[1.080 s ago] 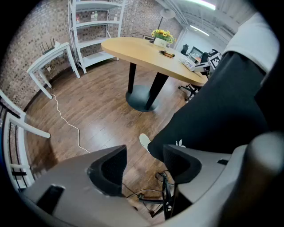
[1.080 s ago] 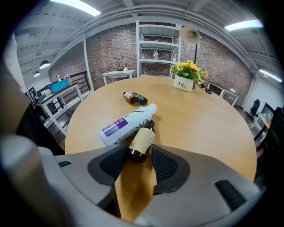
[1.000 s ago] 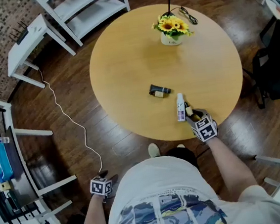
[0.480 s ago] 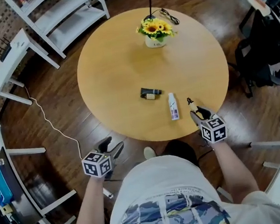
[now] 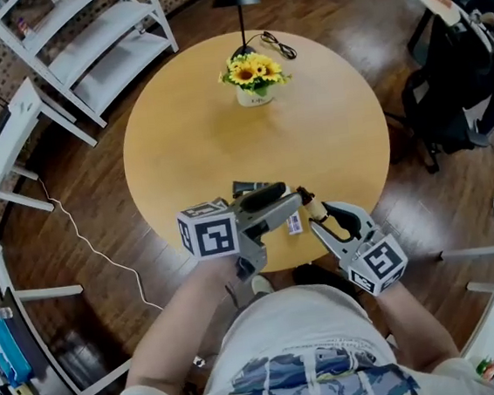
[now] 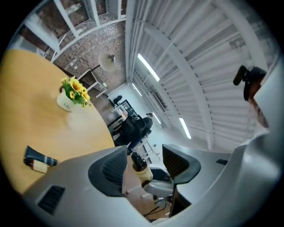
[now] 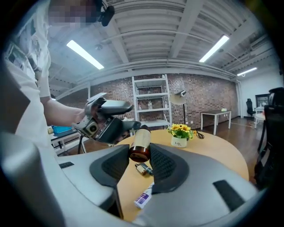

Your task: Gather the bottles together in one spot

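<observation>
Now; bottles (image 7: pixel 145 197): three; right gripper (image 7: pixel 141 155) just clamped bottle (image 7: pixel 140 142); left gripper (image 6: pixel 143 160) wide, narrowing, empty

Brightly, evenly lit from ceiling tubes (image 7: pixel 84 54); white glare there. Only soft, faint shadows on table (image 5: pixel 336 130) by flowers (image 5: pixel 252 71). Strongly bent at gripper-view edges, black in corners. Slightly blurred up close.

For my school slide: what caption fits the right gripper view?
Right gripper holds a brown bottle above a round table with sunflowers.
</observation>
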`<state>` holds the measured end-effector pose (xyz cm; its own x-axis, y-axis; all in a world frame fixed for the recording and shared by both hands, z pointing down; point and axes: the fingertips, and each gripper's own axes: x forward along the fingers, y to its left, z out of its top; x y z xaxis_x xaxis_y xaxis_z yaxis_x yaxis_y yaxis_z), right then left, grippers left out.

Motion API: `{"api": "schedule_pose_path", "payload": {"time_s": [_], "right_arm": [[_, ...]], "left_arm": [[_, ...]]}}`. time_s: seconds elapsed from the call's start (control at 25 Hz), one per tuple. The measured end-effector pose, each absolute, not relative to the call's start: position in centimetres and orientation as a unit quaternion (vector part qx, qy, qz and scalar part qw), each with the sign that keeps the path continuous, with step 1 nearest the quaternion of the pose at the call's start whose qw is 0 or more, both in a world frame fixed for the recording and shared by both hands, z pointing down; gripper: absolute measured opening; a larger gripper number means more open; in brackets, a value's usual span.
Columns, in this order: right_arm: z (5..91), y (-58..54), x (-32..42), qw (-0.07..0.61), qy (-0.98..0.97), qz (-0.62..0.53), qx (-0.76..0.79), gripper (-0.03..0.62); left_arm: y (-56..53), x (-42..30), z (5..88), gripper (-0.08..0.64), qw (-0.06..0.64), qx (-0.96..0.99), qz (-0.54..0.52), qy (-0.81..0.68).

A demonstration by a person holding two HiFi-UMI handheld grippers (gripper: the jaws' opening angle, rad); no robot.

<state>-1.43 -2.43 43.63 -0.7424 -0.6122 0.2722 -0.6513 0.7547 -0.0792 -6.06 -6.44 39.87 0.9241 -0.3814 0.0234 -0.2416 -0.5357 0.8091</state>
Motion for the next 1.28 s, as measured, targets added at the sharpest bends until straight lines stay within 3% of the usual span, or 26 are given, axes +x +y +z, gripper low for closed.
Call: {"api": "schedule_pose_path", "payload": {"time_s": [0.24,0.4,0.64,0.88,1.08,1.28], "right_arm": [[43.4,-4.8,1.2,0.108,-0.939,0.083,0.317,0.164],[44.8,-7.3,2.8,0.118,-0.946,0.082,0.291,0.164],[47.5,-11.5,4.2,0.135,-0.952,0.099,0.255,0.167],[51.0,-14.6,8.8,0.157,-0.94,0.141,0.267,0.176],[53.5,-15.0,13.1,0.19,-0.917,0.177,0.302,0.176],[55.9,-14.7,18.0,0.214,-0.889,0.213,0.344,0.176]], "left_arm": [[-9.5,-0.5,41.5,0.212,0.526,0.831,-0.074,-0.167],[-11.9,1.4,42.7,0.094,0.52,0.831,-0.049,-0.19],[-16.9,1.6,43.6,0.072,0.439,0.857,0.025,-0.27],[-26.9,-4.3,47.9,0.074,0.267,0.845,0.139,-0.441],[-33.7,-9.2,55.5,0.074,0.244,0.805,0.203,-0.5],[-39.3,-12.9,59.9,0.074,0.229,0.787,0.191,-0.54]]}}
